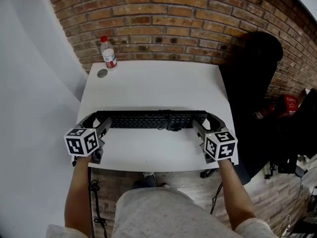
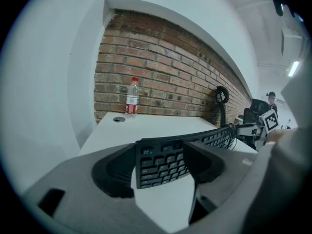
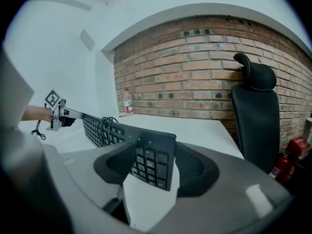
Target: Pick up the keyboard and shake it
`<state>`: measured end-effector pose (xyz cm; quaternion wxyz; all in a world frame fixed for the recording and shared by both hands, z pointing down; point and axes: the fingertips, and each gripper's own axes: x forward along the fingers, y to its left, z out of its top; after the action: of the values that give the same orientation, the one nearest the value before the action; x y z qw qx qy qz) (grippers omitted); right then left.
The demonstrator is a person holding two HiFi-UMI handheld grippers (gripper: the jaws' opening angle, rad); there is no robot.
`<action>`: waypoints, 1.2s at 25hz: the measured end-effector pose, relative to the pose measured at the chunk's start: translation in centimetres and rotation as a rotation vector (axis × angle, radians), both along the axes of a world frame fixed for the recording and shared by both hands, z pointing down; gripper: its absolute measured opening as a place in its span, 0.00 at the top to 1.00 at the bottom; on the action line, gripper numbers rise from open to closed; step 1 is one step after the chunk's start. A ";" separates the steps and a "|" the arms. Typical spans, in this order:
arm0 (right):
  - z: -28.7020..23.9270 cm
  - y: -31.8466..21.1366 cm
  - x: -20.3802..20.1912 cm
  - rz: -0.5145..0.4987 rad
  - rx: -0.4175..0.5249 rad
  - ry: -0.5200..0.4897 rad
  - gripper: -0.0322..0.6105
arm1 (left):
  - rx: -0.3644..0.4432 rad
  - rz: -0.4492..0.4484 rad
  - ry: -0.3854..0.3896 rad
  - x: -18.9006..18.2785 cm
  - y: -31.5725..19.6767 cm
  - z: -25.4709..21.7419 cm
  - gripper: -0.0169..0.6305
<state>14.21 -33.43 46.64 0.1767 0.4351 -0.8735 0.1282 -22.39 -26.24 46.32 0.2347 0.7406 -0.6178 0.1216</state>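
Observation:
A long black keyboard (image 1: pixel 148 119) hangs between my two grippers over the front half of the white table (image 1: pixel 148 83). It is tipped up so its keys face me. A coiled black cable (image 1: pixel 171 120) lies on it near the middle. My left gripper (image 1: pixel 96 121) is shut on the keyboard's left end, and in the left gripper view the end sits between the dark pads (image 2: pixel 114 172) with bare table below. My right gripper (image 1: pixel 210 121) is shut on the right end, where the number pad (image 3: pixel 151 162) is pinched between its pads (image 3: pixel 197 172).
A water bottle (image 1: pixel 108 53) stands at the table's back left corner beside a round cable hole (image 1: pixel 102 73). Behind is a brick wall (image 1: pixel 163 14). A black office chair (image 1: pixel 252 83) stands right of the table, with a red fire extinguisher (image 1: pixel 290 103) beyond it.

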 end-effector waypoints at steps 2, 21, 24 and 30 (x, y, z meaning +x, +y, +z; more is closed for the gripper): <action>0.0 0.3 0.1 0.001 -0.004 0.003 0.54 | -0.001 -0.004 -0.002 0.1 0.4 0.0 0.51; 0.0 3.7 1.0 0.009 0.009 0.019 0.58 | -0.026 -0.037 -0.020 0.9 4.6 0.5 0.51; 0.2 4.5 1.1 0.000 0.017 0.034 0.58 | -0.038 -0.050 -0.021 1.1 5.5 0.8 0.51; 0.8 6.1 1.5 -0.026 0.026 0.071 0.58 | -0.065 -0.060 -0.023 1.7 7.4 1.6 0.51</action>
<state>15.76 -27.29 47.42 0.2037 0.4305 -0.8737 0.0989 -20.69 -18.79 47.95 0.2551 0.7122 -0.6382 0.1430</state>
